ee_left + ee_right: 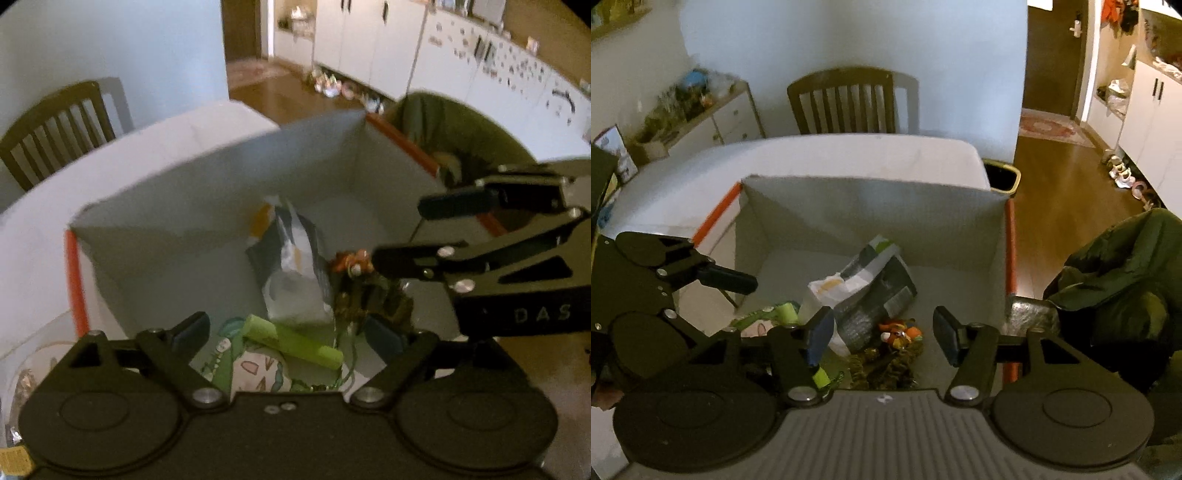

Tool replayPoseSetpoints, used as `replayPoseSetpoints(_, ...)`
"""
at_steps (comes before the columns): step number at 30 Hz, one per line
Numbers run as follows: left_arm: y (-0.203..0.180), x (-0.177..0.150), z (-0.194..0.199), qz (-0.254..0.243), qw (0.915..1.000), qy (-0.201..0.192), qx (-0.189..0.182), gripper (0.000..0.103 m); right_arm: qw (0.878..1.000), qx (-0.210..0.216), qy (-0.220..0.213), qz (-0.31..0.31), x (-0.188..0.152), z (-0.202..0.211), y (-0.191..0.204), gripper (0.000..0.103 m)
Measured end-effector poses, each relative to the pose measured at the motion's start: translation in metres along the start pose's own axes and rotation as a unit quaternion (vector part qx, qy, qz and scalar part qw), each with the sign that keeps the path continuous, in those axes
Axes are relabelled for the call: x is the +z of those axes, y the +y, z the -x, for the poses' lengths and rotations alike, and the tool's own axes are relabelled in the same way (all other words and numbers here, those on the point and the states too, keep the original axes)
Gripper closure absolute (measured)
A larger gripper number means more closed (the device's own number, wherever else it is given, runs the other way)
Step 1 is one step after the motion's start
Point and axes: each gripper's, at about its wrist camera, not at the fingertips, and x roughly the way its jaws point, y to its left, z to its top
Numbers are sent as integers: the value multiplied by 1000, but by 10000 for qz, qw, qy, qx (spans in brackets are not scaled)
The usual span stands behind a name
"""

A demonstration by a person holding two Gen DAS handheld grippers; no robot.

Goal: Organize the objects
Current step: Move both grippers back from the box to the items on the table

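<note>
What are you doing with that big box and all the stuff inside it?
A person holds two grippers over an open cardboard box. The left gripper and right gripper are both open and hold nothing. Already in the box lie a grey and white packet, a lime green tube and a small orange toy. It looks like tidying things into the box.

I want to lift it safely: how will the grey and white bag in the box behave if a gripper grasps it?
The bag looks crumpled and creased, so it is probably floppy and would sag from one pinch. Its surface seems glossy, so it may slip. It leans on other things in the box, so it may shift them.
</note>
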Motion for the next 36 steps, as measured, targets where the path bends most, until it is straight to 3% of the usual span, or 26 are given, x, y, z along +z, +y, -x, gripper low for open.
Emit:
replayPoseSetpoints(19,26,-20,93,505,9918,-1157,-194,2,9942,-5,-949,-511,-9,86,29,22)
replayPoseSetpoints(33,83,-61,154,799,9824,-1667,-253,0,9843,-286,-1647,-572,-25,119,103,11)
replayPoseSetpoints(36,99,-72,163,814,9804,-1791,-124,0,9834,-324,-1718,-491,-25,120,127,11)
